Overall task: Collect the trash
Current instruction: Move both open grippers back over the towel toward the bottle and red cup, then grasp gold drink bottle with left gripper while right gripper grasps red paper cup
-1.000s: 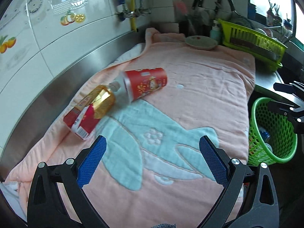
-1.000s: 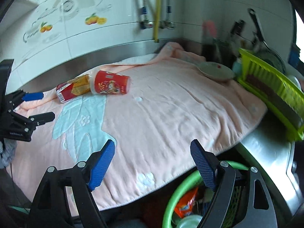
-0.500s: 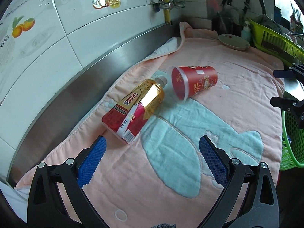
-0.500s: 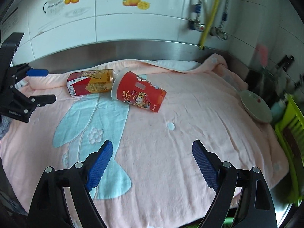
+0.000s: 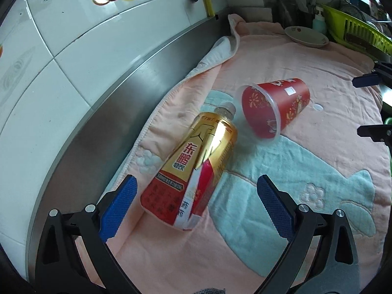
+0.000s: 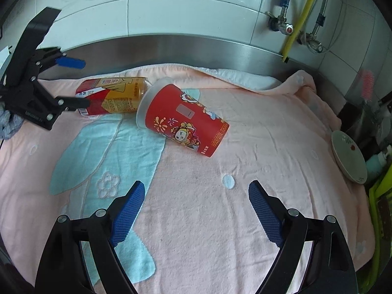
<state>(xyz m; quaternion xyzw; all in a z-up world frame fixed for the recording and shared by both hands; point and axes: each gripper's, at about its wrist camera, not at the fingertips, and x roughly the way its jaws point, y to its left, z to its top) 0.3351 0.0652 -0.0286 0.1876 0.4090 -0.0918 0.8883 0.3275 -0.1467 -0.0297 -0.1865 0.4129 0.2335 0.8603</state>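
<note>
Bottle [image 5: 193, 171] and red cup [image 5: 274, 109] lie on their sides, touching, on the pink towel [image 5: 281, 56] at the tabletop's far left by the wall. Left claw [image 5: 196, 204] gapes wide with the bottle's base between its pads, untouched; right claw [image 6: 196, 204] spread wide, empty, near side of the cup.

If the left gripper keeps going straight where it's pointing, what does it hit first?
Most likely the bottle: its base end already lies between the open left gripper fingers, though how far off it is stays unclear.

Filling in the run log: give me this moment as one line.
left gripper: open, around bottle base, not gripping | right gripper: open, empty, short of red cup | both lying on towel
</note>
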